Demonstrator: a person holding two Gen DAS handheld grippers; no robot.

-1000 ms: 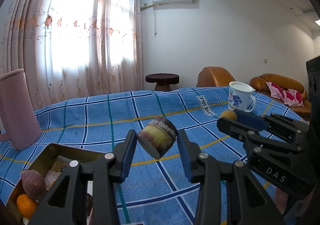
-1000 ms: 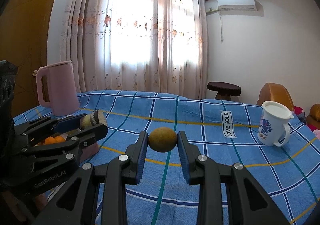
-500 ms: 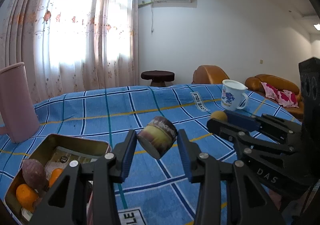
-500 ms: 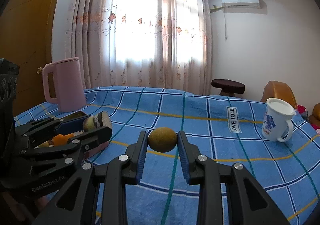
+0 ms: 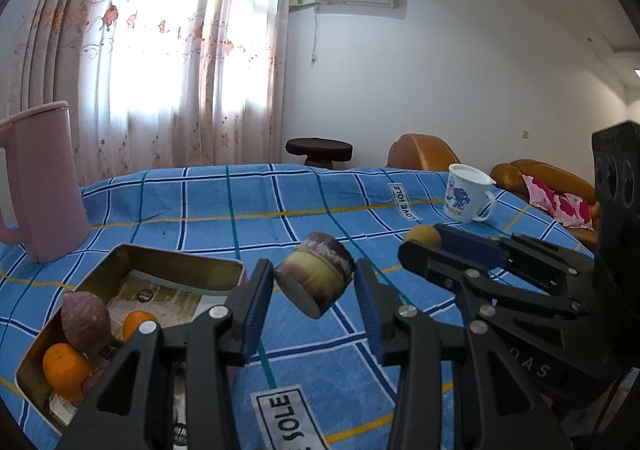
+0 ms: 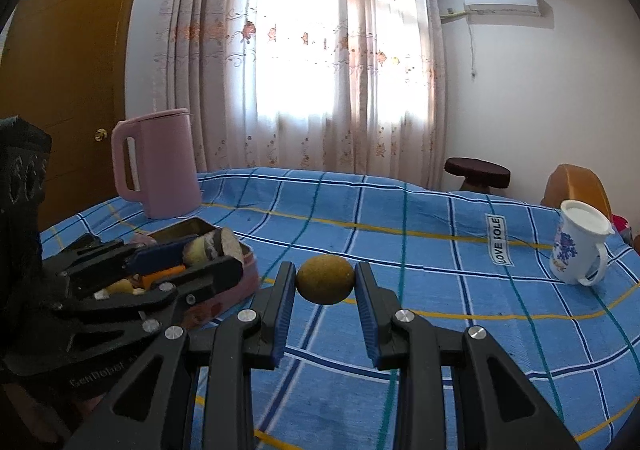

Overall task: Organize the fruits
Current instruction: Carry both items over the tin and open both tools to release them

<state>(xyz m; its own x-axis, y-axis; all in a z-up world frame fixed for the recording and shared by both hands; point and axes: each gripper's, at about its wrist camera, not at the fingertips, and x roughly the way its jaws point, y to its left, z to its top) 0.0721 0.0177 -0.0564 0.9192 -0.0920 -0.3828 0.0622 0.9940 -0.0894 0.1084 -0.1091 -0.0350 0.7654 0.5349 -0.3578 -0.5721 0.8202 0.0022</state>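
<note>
My left gripper (image 5: pixel 314 284) is shut on a short cut piece of sugarcane (image 5: pixel 316 278), yellow-green with purple ends, held above the blue checked tablecloth. My right gripper (image 6: pixel 325 288) is shut on a round brownish-yellow fruit (image 6: pixel 325 278); the fruit also shows in the left wrist view (image 5: pixel 422 236). A gold metal tin (image 5: pixel 176 264) lies to the left, holding two oranges (image 5: pixel 66 368) and a purple fruit (image 5: pixel 85 324). In the right wrist view the left gripper (image 6: pixel 200 262) hangs just over the tin (image 6: pixel 188 228).
A pink kettle (image 5: pixel 38 185) stands at the far left beyond the tin. A white mug with a blue print (image 5: pixel 466 197) stands at the far right of the table. A dark stool (image 5: pixel 319 149) and orange sofas (image 5: pixel 544 177) are behind the table.
Both grippers have swung left and lowered toward the tin, each keeping its fruit. The tin now shows fuller and closer in the left wrist view.
</note>
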